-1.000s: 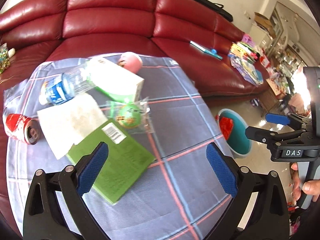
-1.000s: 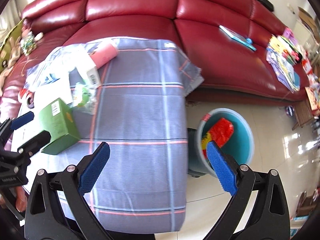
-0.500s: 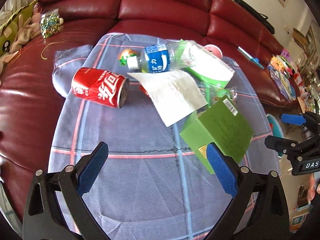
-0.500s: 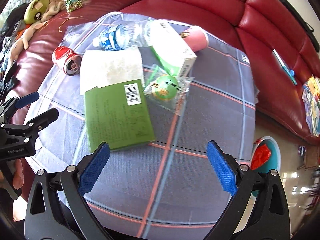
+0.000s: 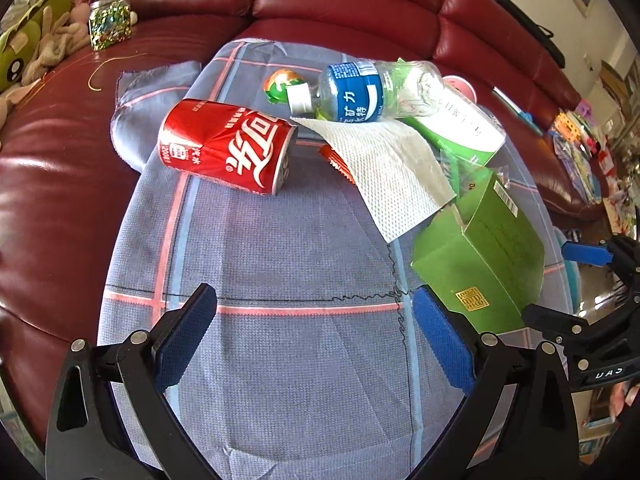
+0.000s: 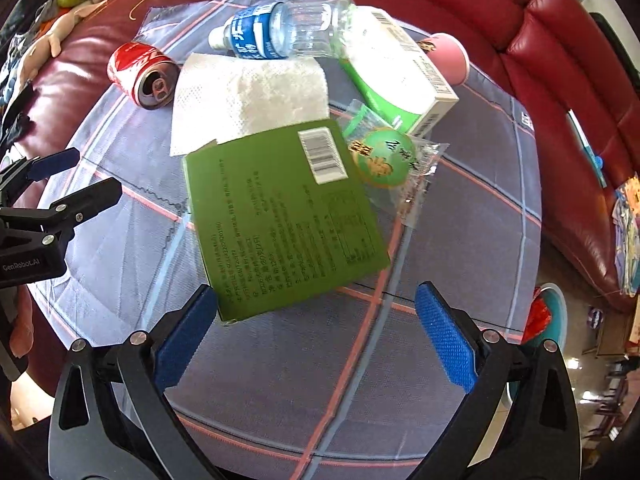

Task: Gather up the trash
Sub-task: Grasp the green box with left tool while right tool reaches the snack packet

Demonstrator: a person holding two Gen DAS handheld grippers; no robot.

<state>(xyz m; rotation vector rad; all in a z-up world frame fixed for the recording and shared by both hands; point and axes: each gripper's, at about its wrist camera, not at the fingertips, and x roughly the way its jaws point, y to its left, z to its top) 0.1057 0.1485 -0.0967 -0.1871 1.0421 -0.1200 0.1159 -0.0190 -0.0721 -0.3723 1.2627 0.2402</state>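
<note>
With both the left tongs [image 5: 314,338] and right tongs [image 6: 316,336] spread apart and empty, clamping the green box [image 6: 280,216] carelessly could drag the paper towel [image 6: 248,96] tucked under it, or nudge the red can [image 5: 228,146] rolling off the bench's [image 5: 280,380] far left edge.

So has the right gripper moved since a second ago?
Yes. The right gripper swung left from the floor bucket, now at frame edge, to over the green box.

Left tongs [image 5: 314,338] and right tongs [image 6: 316,336] look alike: black triangular arms with cutouts, silver screws at the joints, blue textured pads [image 5: 442,342] inside each tip. Seen from the right tongs, the left body reads "GenRobot.AI".
</note>
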